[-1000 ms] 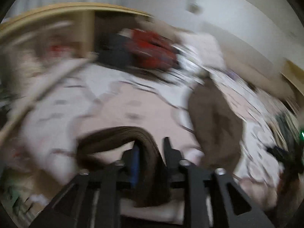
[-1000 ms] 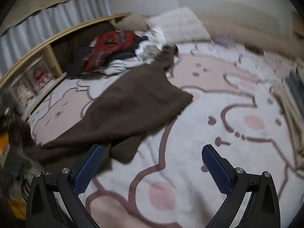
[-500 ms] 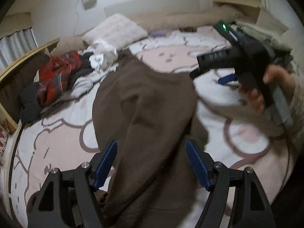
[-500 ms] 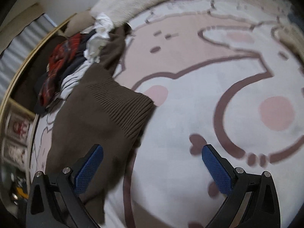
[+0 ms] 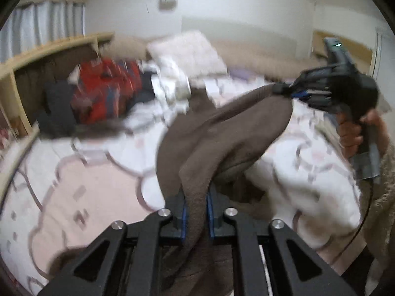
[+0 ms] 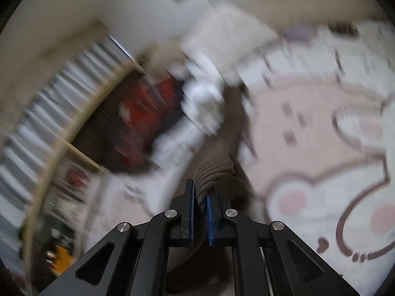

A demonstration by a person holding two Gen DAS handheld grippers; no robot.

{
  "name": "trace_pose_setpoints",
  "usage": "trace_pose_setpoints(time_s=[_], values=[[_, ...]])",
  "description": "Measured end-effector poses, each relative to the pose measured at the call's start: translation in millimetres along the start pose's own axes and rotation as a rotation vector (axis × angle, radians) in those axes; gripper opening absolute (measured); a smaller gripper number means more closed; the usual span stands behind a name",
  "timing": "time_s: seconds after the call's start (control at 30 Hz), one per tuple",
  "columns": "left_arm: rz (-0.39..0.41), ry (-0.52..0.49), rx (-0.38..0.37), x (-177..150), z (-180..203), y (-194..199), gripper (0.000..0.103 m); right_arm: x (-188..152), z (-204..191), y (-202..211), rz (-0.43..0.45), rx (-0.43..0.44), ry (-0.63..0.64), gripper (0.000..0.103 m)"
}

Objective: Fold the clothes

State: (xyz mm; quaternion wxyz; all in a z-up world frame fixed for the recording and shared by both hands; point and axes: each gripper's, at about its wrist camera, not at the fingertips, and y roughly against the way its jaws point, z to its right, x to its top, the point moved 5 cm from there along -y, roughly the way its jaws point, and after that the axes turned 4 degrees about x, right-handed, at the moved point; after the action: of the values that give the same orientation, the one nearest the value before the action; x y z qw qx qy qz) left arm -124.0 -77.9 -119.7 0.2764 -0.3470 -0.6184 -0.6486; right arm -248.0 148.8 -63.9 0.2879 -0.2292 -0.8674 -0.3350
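Big bed (image 5: 81,192) under a pink and white cartoon cover. Red and dark clothes (image 5: 103,96) in a heap at the far side, white clothes (image 5: 170,83) beside, fluffy pillow (image 5: 187,49) behind.

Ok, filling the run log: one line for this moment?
left tongs: shut on brown sweater | right tongs: shut on brown sweater | sweater lifted off bed

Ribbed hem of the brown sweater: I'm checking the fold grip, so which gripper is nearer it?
Right. The right gripper is shut on the ribbed hem itself; the left gripper is shut on plain sweater fabric, away from the hem.
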Motion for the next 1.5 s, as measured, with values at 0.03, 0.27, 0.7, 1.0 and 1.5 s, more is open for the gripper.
trace_pose_setpoints(time_s=[0.03, 0.27, 0.7, 1.0, 1.5], values=[[0.049, -0.005, 0.003, 13, 2, 16, 0.008, 9, -12, 8, 0.021, 0.028, 0.010, 0.010], [0.326, -0.074, -0.019, 86, 33, 122, 0.008, 75, -123, 147, 0.310, 0.108, 0.189, 0.008], [0.600, -0.181, -0.167, 166, 91, 236, 0.006, 131, -247, 382, 0.713, -0.095, 0.503, 0.003], [0.252, -0.106, -0.180, 152, 82, 53, 0.006, 44, -141, 223, 0.398, -0.280, 0.533, 0.003], [-0.155, -0.009, -0.126, 78, 36, -115, 0.062, -172, 23, 63, -0.271, -0.238, 0.113, 0.003]])
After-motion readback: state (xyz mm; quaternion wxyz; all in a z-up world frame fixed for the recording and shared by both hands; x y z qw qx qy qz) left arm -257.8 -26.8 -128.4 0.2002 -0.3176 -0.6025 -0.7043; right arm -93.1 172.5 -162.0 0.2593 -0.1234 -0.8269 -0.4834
